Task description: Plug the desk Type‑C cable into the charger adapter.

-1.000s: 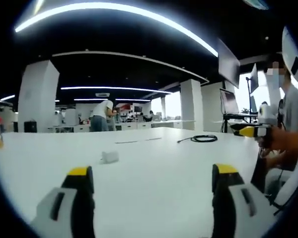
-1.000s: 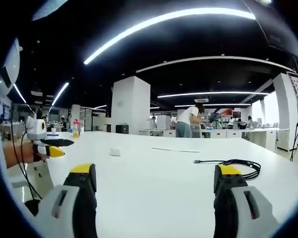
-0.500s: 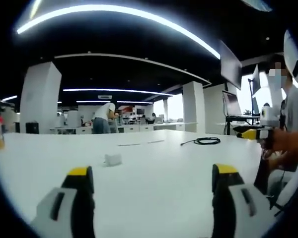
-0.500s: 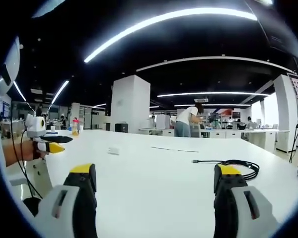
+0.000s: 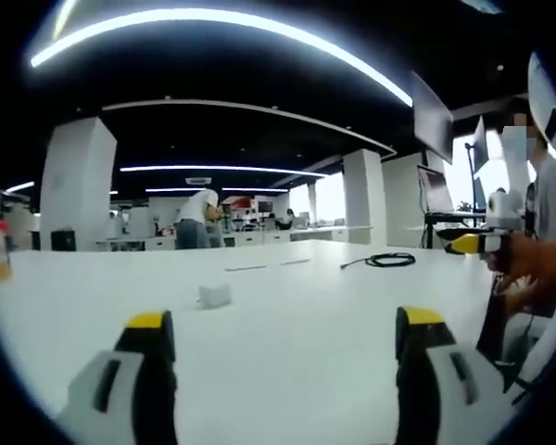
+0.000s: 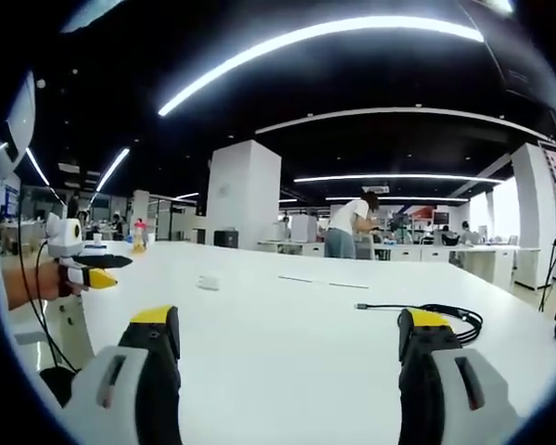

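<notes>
The black cable (image 6: 440, 311) lies coiled on the white desk (image 6: 287, 343) beyond the right gripper's (image 6: 287, 348) far-side finger; the small white charger (image 5: 215, 296) sits ahead of the left gripper (image 5: 287, 348). Both sets of fingers are spread wide, holding nothing, likely ready to approach.
</notes>
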Demonstrator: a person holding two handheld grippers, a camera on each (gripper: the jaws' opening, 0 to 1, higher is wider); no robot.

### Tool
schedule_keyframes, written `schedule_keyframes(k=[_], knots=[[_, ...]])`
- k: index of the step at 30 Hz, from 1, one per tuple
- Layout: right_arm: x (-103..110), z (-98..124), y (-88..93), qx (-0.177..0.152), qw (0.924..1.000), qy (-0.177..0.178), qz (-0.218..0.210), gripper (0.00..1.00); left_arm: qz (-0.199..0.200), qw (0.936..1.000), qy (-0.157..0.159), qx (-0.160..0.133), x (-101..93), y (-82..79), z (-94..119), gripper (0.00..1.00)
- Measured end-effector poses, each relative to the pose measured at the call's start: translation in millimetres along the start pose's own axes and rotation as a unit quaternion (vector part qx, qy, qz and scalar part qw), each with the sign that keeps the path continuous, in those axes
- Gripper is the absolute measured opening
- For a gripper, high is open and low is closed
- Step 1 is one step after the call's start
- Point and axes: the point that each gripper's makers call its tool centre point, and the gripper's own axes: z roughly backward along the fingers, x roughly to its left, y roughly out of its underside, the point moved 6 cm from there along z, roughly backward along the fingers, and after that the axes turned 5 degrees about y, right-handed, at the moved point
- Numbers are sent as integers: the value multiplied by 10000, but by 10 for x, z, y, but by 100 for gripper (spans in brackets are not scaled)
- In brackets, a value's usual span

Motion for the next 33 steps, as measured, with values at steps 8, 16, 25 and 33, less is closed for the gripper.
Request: schedule_keyframes(k=[8, 16, 25, 33], knots=[[-22, -6, 34, 1, 10000, 15, -43, 100, -109, 9999, 69, 87, -27, 3, -54, 99], [-29, -40, 65, 41, 9999, -60, -89, 100, -445, 9988, 141, 172, 91, 2, -188, 98], [-74, -77, 94, 80, 9998, -155, -102, 100, -708, 9950, 373, 600, 386, 14, -502, 94], [-72, -62, 159, 175, 9994, -204, -203, 100, -718, 9900, 720, 982, 694, 65, -905, 84]])
